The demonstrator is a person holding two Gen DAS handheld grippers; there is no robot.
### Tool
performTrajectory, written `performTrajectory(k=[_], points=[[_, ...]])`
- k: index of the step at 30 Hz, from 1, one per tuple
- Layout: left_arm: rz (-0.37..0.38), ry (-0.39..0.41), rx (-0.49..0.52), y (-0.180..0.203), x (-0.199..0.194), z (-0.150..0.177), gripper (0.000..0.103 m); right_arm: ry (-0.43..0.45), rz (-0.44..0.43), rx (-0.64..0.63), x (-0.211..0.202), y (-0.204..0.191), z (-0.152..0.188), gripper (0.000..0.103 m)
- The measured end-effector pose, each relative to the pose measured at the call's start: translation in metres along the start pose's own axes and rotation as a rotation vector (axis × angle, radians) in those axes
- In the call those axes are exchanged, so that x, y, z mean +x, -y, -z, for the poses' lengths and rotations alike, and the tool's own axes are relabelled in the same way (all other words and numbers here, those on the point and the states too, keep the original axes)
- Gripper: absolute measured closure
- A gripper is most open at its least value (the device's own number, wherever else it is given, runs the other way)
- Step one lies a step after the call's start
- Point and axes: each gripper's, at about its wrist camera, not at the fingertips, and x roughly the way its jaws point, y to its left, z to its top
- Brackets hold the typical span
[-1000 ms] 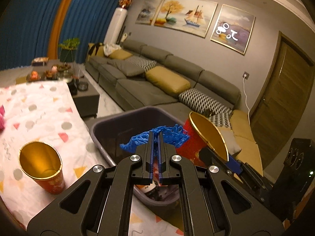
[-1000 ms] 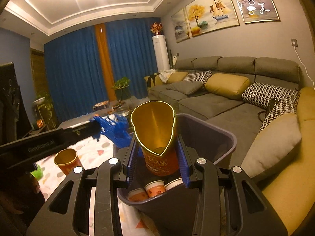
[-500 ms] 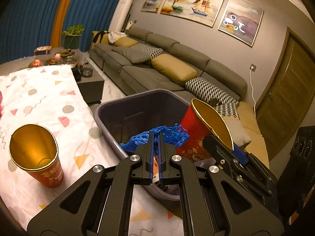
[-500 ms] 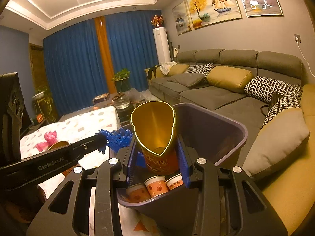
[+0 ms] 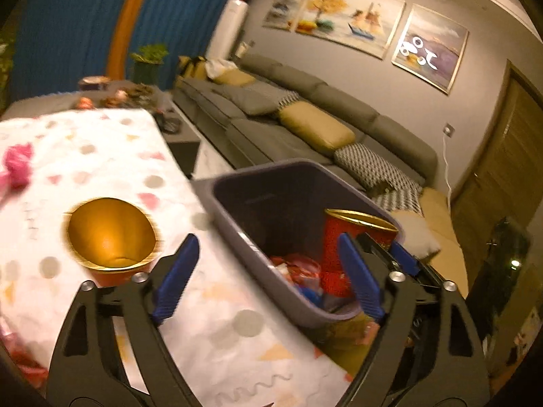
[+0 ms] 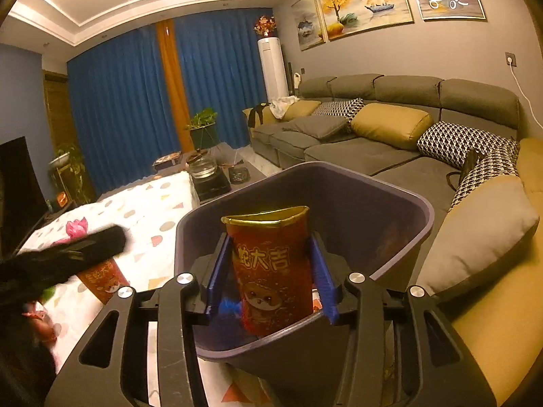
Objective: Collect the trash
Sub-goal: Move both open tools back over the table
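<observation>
Right gripper (image 6: 269,279) is opening around the red cup (image 6: 271,264), which sits over the bin (image 6: 400,210), possibly already slipping. Let it drop straight down. Left gripper (image 5: 268,274) is opening wide, empty, near the bin's edge.
</observation>
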Motion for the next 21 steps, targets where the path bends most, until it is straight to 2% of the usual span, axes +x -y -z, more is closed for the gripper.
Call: performTrajectory(k=[2,10,13,17,21], points=[[-0.042,0.033,0.011,-0.004,-0.018,0.003,0.013,0.006,0.006,-0.001,-0.001,-0.001,-0.001,0.050],[-0.176,0.150,-0.019,-0.028,-0.099,0.015,0.009,0.060,0.000,-0.007,-0.034,-0.009,0.001,0.036],[-0.265,0.197,-0.025,-0.041,-0.130,0.023,0.008,0.076,0.023,-0.036,-0.052,-0.018,0.007,0.029],[-0.369,0.209,-0.032,-0.055,-0.159,0.033,0.007,0.087,0.012,-0.042,-0.073,-0.029,0.016,0.021],[-0.413,0.205,-0.051,-0.069,-0.183,0.047,0.007,0.091,-0.026,-0.033,-0.094,-0.044,0.023,0.017]])
